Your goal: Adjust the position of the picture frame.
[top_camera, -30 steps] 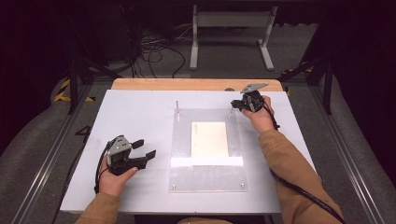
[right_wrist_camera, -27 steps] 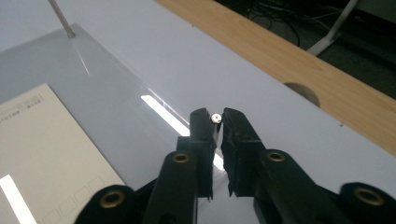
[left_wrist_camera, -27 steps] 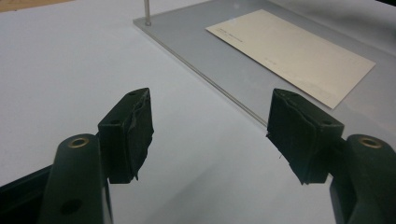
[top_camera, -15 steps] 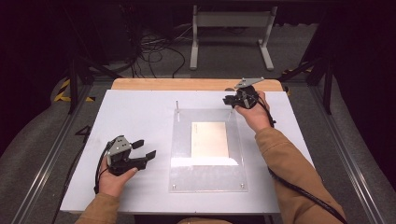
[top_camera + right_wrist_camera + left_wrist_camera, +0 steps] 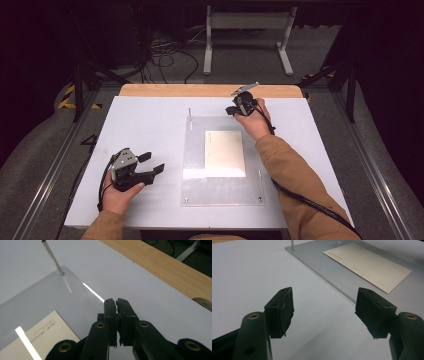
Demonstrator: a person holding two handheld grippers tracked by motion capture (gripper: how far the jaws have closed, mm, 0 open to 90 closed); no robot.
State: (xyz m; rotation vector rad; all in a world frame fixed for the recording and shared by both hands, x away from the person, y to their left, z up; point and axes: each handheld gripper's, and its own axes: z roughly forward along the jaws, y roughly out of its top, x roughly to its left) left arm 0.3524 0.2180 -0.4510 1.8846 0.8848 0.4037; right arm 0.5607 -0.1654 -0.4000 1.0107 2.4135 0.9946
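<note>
High view above, tool views low, close; shared clear plate [image 5: 222, 187], card [image 5: 224, 153]

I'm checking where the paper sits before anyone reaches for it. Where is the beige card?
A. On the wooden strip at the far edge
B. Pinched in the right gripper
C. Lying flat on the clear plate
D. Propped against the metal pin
C: the beige card lies flat on the clear plate, apart from both grippers.

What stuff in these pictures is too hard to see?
- Print on the card: too small and blurred in the left gripper view.
- Card's near end: cut off by the bottom edge in the right gripper view.
- Right gripper jaws: too small in the high view.
</note>
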